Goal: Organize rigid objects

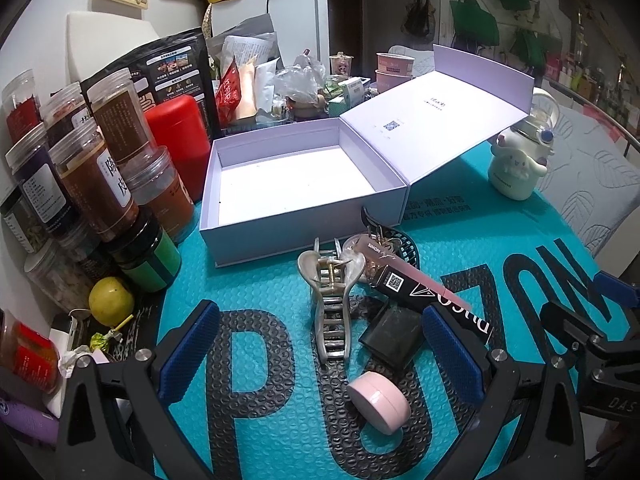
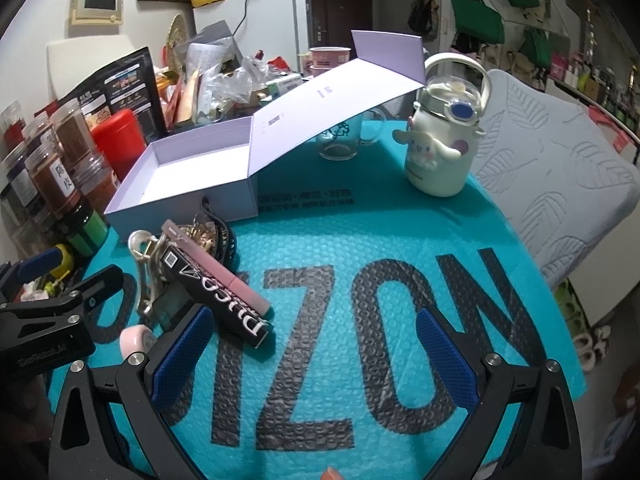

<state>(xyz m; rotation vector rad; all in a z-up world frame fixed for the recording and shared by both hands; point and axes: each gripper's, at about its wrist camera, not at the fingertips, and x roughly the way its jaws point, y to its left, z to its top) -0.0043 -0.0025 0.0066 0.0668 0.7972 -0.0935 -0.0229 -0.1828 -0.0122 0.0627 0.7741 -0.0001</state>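
Left hand-held gripper (image 1: pixel 316 350) is spread wide, blue pads apart, holding nothing, low over the teal bubble mailer (image 1: pixel 256 276) that covers the surface. Between its fingers, on the mailer: pink round compact (image 1: pixel 378 403) nearest the camera, dark square case (image 1: pixel 394 336) just behind it, pearly claw clip (image 1: pixel 330 292) beside that.

Right hand-held gripper (image 2: pixel 310 360) is also wide apart and empty, over the big black lettering on the mailer; its left finger (image 2: pixel 180 354) sits just beside the dark end of the long black-and-pink box (image 2: pixel 218 284), touching or not I cannot tell.

Landmark is the open lavender box (image 1: pixel 296 188), empty, lid flipped back to its right. The loose pile lies just in front of the box's near wall: the black-and-pink box rests tilted across the clip and a black hair clip (image 1: pixel 400 240), with some gold bits under it, too small to identify.

Left of the box: red canister (image 1: pixel 180 140) and stacked clear jars (image 1: pixel 100 160). Right of the box, well apart: white cartoon-dog bottle (image 2: pixel 436 152). A glass mug (image 2: pixel 344 140) sits under the raised lid.
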